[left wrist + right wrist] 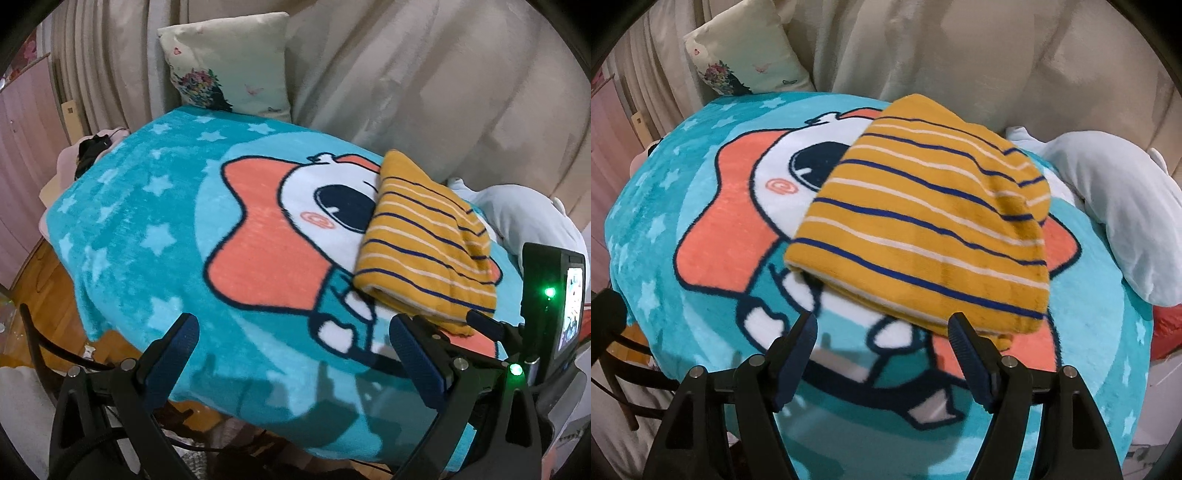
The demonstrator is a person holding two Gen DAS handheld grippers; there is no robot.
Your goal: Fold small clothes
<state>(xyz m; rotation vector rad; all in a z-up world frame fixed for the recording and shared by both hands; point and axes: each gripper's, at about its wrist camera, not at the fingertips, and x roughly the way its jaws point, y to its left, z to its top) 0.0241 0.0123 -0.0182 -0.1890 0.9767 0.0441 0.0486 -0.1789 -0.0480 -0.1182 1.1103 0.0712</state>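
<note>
A folded mustard-yellow garment with blue and white stripes (923,229) lies on a teal cartoon blanket (683,206). My right gripper (882,328) is open and empty, just in front of the garment's near edge, apart from it. In the left wrist view the same garment (424,243) lies at the right of the blanket (147,229). My left gripper (291,332) is open and empty over the blanket, left of the garment. The right gripper's body with green lights (550,295) shows at the right edge.
A floral pillow (229,62) and beige drapes stand behind the blanket. A pale blue bundle of cloth (1123,199) lies at the right. A dark object (90,151) sits at the far left corner. Wooden floor (48,280) lies beyond the blanket's left edge.
</note>
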